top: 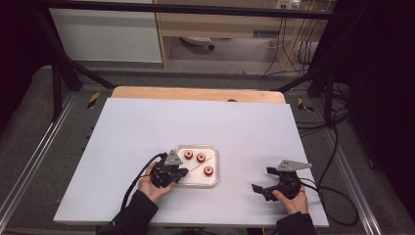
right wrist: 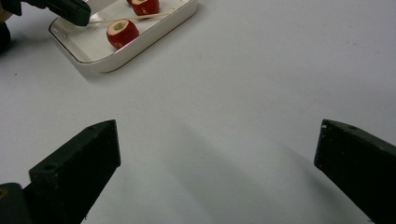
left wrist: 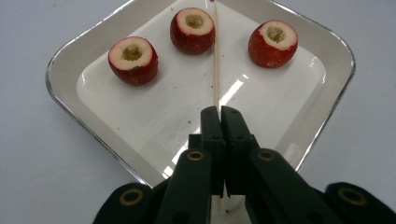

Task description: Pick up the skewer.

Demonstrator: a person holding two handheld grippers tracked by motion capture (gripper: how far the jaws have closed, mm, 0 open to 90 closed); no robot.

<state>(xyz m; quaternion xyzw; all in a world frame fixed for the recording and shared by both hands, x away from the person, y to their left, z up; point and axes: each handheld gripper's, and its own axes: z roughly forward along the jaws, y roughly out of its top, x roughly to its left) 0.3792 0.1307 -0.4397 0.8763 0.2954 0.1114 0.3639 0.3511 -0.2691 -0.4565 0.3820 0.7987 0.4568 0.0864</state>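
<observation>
A white tray [top: 214,179] lies on the table and holds three cored red fruits [top: 201,157]. A thin wooden skewer [left wrist: 215,60] lies across the tray [left wrist: 336,88] between the fruits [left wrist: 133,60]. My left gripper [left wrist: 220,112] is shut on the near end of the skewer, which passes between its pads; in the high view the left gripper [top: 183,172] reaches over the tray's left edge. My right gripper [top: 261,179] rests open on the bare table to the right of the tray, with nothing between its fingers [right wrist: 79,163]. From there the tray [right wrist: 140,44] lies far off at the upper left.
The table top [top: 147,127] is a pale sheet over a wooden board. Black frame bars and cables run along both sides and the back.
</observation>
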